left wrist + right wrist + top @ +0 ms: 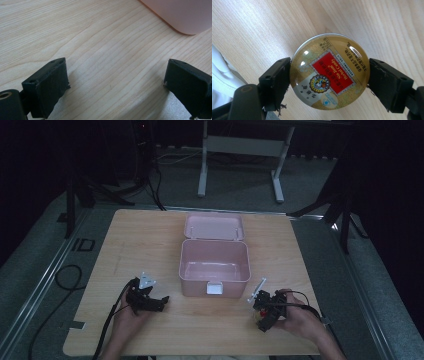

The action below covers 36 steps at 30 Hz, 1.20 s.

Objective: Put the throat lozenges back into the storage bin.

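Observation:
A round gold candy tin [329, 72] with a red label lies on the wooden table, and my right gripper [329, 78] is shut on it, one black jaw pressing each side of its rim. In the high view that gripper [263, 316] sits near the table's front right, with a red spot of the tin [259, 314] showing under it. My left gripper [116, 83] is open over bare wood, its jaws wide apart. It rests at the front left [161, 301], pointing toward the open pink box [214, 276].
The pink box [183, 15] stands at mid-table with its lid [214, 226] folded back flat behind it and a white latch [215, 288] on its front wall. White cloth [219, 75] shows beyond the table edge. Desk legs and tripod stands rise from the floor behind the table.

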### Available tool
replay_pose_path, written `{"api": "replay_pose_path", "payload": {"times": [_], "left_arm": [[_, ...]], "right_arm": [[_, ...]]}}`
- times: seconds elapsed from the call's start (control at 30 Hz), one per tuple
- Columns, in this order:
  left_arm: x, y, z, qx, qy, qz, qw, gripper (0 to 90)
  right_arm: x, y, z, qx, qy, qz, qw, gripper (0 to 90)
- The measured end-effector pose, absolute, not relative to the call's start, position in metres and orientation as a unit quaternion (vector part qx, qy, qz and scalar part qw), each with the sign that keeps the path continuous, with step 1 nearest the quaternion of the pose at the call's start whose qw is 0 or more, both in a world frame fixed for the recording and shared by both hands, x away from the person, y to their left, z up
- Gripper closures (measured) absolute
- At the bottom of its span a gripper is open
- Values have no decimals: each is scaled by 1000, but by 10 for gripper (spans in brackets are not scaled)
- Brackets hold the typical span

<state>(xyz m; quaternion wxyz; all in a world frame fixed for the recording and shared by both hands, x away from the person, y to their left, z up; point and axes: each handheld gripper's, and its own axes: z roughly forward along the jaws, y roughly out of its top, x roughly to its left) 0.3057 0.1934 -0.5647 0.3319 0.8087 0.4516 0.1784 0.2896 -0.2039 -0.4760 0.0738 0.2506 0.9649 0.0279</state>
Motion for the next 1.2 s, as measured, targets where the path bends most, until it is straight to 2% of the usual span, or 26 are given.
{"api": "replay_pose_path", "payload": {"times": [1.2], "left_arm": [[306, 193, -565, 809, 451, 178, 332, 55]], "right_arm": [[318, -212, -422, 258, 960, 36, 98, 209]]}}
